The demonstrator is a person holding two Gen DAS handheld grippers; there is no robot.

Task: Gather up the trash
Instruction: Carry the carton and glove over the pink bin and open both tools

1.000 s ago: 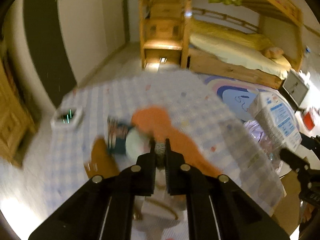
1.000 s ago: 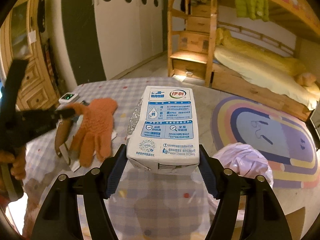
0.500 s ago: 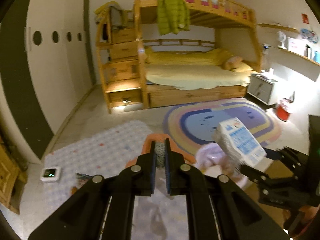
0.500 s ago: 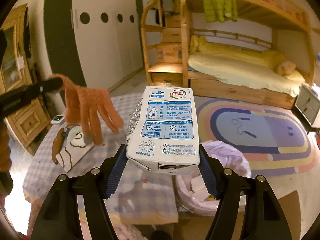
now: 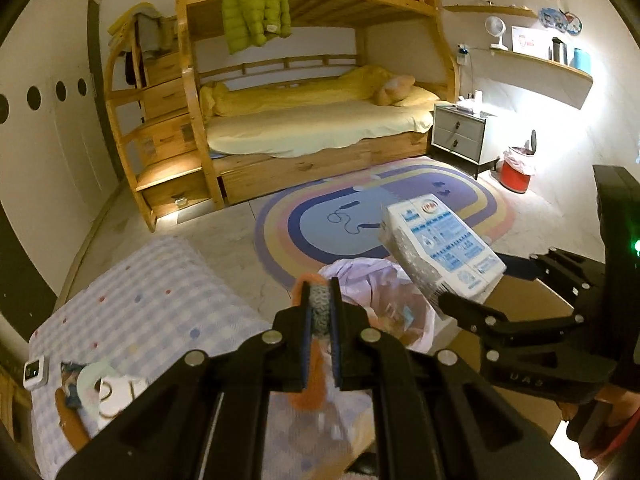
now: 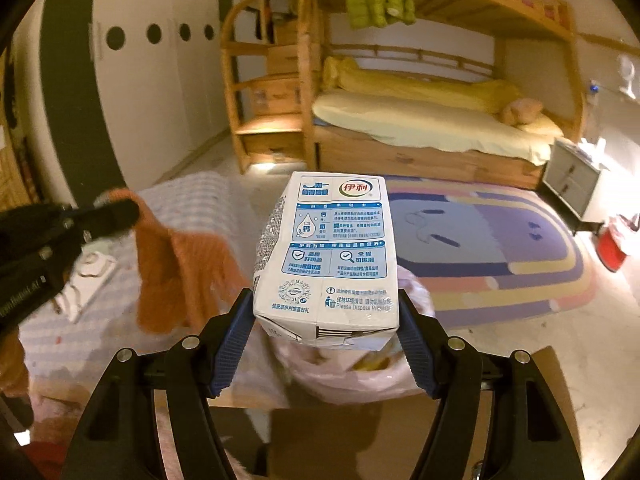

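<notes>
Both hands are loaded: the right gripper (image 6: 326, 332) has its jaws wide around a milk carton (image 6: 326, 256) at frame centre, and the left gripper (image 5: 320, 312) has its jaws pinched narrow on an orange glove (image 6: 180, 268). Both hang over the pink-lined trash bag (image 5: 360, 280) below centre, neither dropped yet. More litter (image 5: 96, 388) waits on the table (image 5: 160, 304), lower left.

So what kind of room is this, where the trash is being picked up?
Most likely a child's bedroom: a wooden bunk bed with yellow bedding, a bright rainbow rug on the floor, and a small nightstand beside the bed.
</notes>
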